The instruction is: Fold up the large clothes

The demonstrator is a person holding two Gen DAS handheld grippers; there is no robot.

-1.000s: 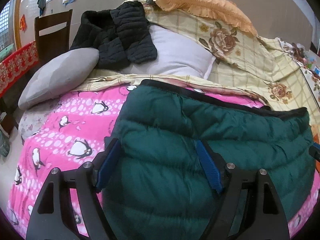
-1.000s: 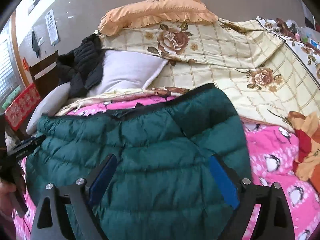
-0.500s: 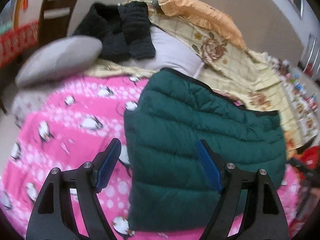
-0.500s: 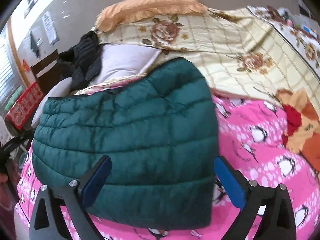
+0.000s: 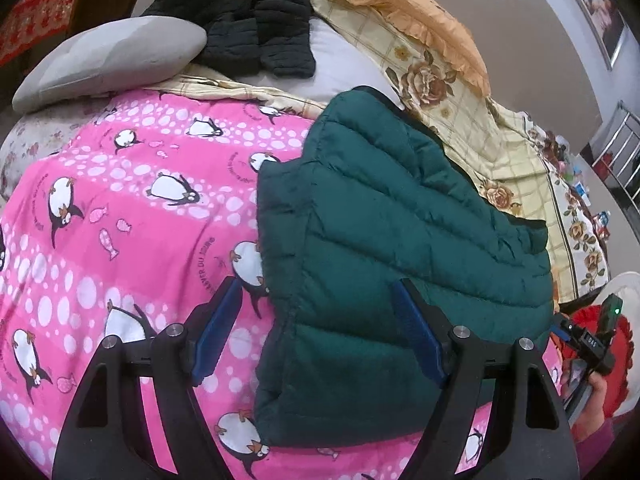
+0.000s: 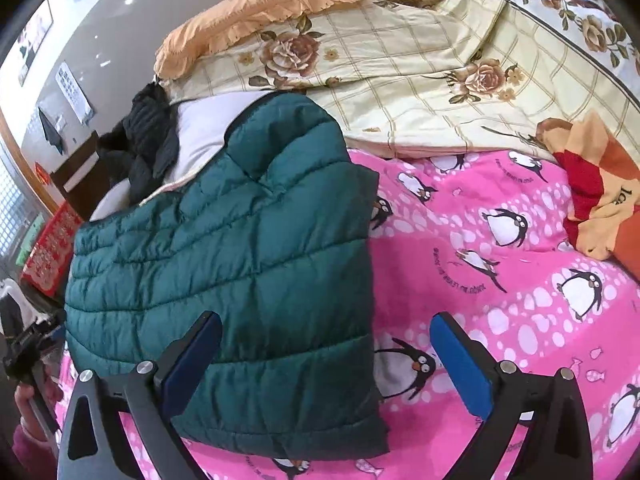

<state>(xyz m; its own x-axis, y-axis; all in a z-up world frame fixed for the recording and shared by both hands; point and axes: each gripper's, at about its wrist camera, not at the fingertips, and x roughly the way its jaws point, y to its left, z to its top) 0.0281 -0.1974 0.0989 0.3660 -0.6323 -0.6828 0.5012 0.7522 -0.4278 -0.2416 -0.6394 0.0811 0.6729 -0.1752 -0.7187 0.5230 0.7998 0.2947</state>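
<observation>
A dark green quilted puffer jacket (image 5: 384, 248) lies folded into a rough rectangle on a pink penguin-print bed cover (image 5: 132, 216). My left gripper (image 5: 318, 320) is open and empty, hovering over the jacket's near left edge. My right gripper (image 6: 326, 354) is open and empty, hovering over the jacket's (image 6: 224, 248) near right edge above the pink cover (image 6: 500, 280). Neither gripper touches the jacket. The right gripper shows at the left view's far right (image 5: 588, 344).
A grey pillow (image 5: 108, 56), a black quilted jacket (image 5: 256, 20) on a white pillow, an orange frilled pillow (image 5: 420, 28) and a cream rose-print quilt (image 6: 420, 68) lie at the bed's far side. A red and orange cloth (image 6: 600, 192) lies at the right. A chair stands beyond.
Both grippers have pulled back and upward from the jacket, so more of the bed shows. The jacket lies still, folded and released. The jaws stay open.
</observation>
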